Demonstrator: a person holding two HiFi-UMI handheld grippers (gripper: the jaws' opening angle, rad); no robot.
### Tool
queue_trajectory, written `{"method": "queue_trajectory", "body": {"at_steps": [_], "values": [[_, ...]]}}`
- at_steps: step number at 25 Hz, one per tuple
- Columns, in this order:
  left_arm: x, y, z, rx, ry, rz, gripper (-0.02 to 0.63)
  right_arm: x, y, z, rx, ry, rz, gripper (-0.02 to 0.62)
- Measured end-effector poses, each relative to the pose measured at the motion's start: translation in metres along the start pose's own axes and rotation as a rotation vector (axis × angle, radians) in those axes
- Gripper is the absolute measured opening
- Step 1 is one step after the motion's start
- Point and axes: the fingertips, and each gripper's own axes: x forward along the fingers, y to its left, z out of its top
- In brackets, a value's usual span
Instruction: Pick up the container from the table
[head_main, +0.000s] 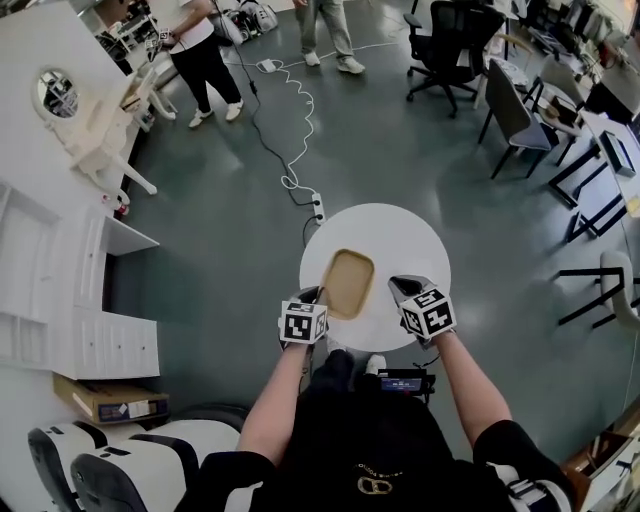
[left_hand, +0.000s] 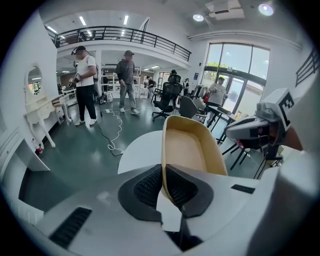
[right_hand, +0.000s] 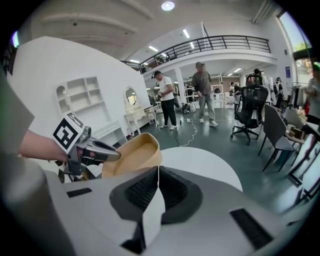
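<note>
A tan, shallow container (head_main: 348, 283) with rounded corners hangs over the near left part of the round white table (head_main: 400, 240). My left gripper (head_main: 319, 297) is shut on the container's near rim, and the thin wall shows clamped between the black pads (left_hand: 145, 186). In the left gripper view the container (left_hand: 192, 150) stretches away from the jaws, tilted and raised off the tabletop (left_hand: 140, 152). My right gripper (head_main: 402, 286) hovers to the container's right, apart from it. In the right gripper view its pads (right_hand: 142, 189) meet with nothing between them, and the container (right_hand: 132, 155) sits to their left.
A power strip (head_main: 318, 208) with a white cable lies on the dark floor beyond the table. Black office chairs (head_main: 445, 45) stand at the far right and white furniture (head_main: 90, 130) at the left. Two people stand far off. A cardboard box (head_main: 110, 400) lies near left.
</note>
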Motion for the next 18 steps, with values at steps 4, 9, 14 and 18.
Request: {"method": "queue_trajectory", "body": {"at_steps": [4,9,14,18], "values": [[-0.008,-0.01,-0.012,0.004,0.002,0.0,0.023,-0.003,0.006,-0.008,-0.006,-0.001,0.009,0.066],[-0.015,-0.016,-0.028,0.021,0.02,-0.018,0.023,-0.011,0.017,-0.013,0.014,-0.014,0.003,0.066],[-0.025,-0.018,-0.036,0.054,0.014,-0.042,0.023,-0.017,0.031,-0.021,0.025,-0.02,-0.024,0.066],[-0.039,-0.014,-0.051,0.072,0.014,-0.067,0.023,-0.021,0.052,-0.034,0.038,-0.015,-0.049,0.066]]}}
